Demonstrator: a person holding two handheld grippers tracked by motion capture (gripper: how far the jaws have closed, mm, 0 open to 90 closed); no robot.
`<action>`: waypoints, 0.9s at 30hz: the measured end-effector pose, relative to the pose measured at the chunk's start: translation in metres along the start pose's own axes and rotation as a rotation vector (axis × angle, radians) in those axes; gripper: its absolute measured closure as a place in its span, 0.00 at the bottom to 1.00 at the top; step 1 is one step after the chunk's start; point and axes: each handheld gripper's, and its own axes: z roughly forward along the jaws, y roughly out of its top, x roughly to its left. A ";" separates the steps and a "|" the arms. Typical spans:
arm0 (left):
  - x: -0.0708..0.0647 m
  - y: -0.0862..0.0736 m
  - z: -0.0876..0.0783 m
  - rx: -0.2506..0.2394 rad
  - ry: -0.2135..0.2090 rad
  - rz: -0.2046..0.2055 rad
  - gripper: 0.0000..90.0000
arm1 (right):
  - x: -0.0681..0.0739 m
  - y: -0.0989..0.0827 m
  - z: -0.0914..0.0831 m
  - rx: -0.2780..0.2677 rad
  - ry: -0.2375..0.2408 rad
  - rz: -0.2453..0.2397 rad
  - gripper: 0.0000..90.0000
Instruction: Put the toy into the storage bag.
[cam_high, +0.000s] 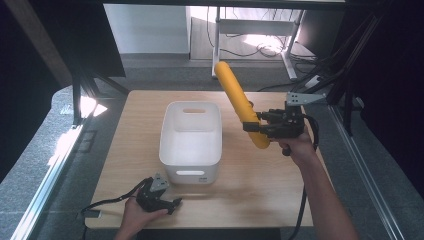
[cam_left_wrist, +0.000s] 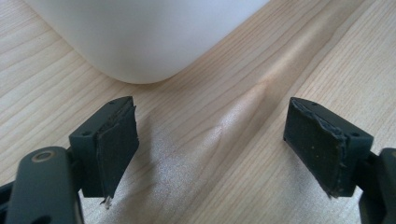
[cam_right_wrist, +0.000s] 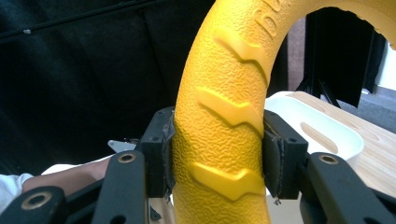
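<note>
**Above the table's right side: yellow foam-like ring lifted clear**

Near the right edge, pinched low on its textured curve by the right gripper (cam_high: 260, 126); yellow ring (cam_high: 239, 102) raised beside the white bin (cam_high: 190, 161). Probably light, slightly yielding, grippy from raised ribs; best held across the tube. Left gripper (cam_high: 172, 204) spread, empty, at the near edge.

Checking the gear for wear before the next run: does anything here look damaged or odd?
Yes: the left gripper has frayed pads, their rubber edges ragged and peeling. The right gripper grips the yellow foam ring squarely beside the white bin.
</note>
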 end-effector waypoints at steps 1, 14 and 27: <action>0.000 0.000 0.000 0.001 0.000 0.001 0.20 | 0.001 0.001 0.001 0.001 0.002 -0.003 0.58; 0.000 0.000 0.000 0.001 0.001 0.002 0.20 | 0.014 0.014 0.012 -0.018 0.041 -0.036 0.58; 0.000 0.000 0.000 0.001 0.002 0.002 0.20 | 0.023 0.024 0.024 -0.043 0.076 -0.064 0.58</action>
